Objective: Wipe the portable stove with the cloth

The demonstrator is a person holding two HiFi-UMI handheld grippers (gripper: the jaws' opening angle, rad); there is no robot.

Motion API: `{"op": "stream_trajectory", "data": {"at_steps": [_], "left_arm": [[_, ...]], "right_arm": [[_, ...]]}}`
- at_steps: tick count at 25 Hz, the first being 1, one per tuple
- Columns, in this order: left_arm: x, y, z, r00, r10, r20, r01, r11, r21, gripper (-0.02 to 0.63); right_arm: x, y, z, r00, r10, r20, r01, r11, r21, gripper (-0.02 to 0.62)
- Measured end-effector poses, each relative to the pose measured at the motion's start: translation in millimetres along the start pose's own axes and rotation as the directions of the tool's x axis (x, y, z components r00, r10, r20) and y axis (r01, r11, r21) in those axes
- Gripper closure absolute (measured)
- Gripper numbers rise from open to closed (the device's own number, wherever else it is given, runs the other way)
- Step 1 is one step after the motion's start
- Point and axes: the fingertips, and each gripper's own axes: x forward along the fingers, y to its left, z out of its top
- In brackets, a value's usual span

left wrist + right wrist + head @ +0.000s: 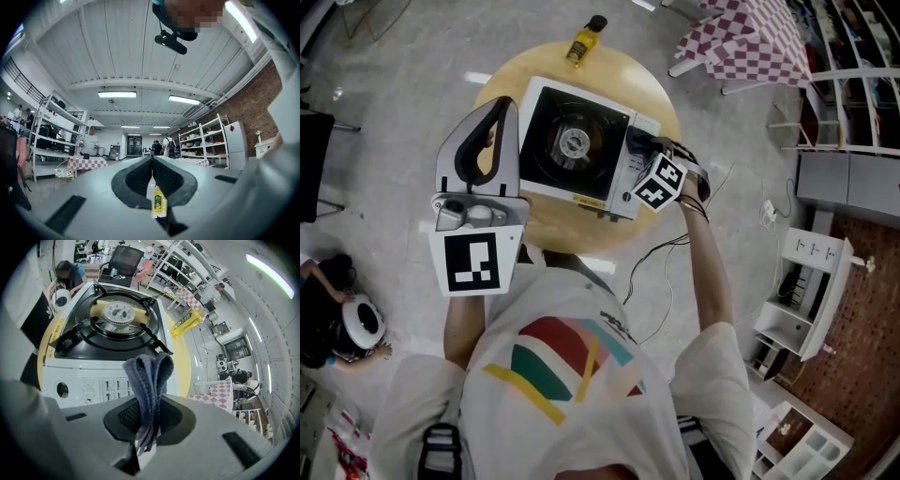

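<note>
**Cloth clamped, right gripper at stove front**

Right gripper [149, 411]: jaws closed on a folded blue-grey cloth [149, 373], with a loop standing proud of the tips. The cloth is soft, light and limp. I judge it will bunch under pressure, so the hold is best kept on the fold, with the loop as the wiping face.

Left gripper [152, 161]: jaws pressed together, nothing between them (raised at the stove's left side, idle).

Just beyond the cloth sits the portable stove [117, 310], its control panel facing the gripper; contact cannot be told. The body looks rigid and smooth, and the pan supports could snag the cloth. The stove rests on a round yellow table [652, 89], with a yellow bottle [584, 39] at the far edge.
</note>
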Motion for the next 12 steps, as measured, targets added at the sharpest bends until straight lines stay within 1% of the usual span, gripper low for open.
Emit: {"op": "stream_trajectory", "data": {"at_steps": [5,8,12], "left_arm": [[2,-4,2,1.000,-0.019,0.003,0.019,1.000,0.010,0.600],[4,-6,2,1.000,-0.028,0.007,0.028,1.000,0.002,0.600],[7,-14,2,0.999,-0.053,0.010,0.053,0.999,-0.003,0.600]], "right_arm": [[-15,27,-2,0.999,0.036,0.020,-0.036,0.999,0.032,0.563],[-24,45,-2,0.998,0.059,0.031,-0.061,0.996,0.064,0.563],[-38,68,-4,0.996,0.084,0.039,-0.087,0.994,0.067,0.563]]}}
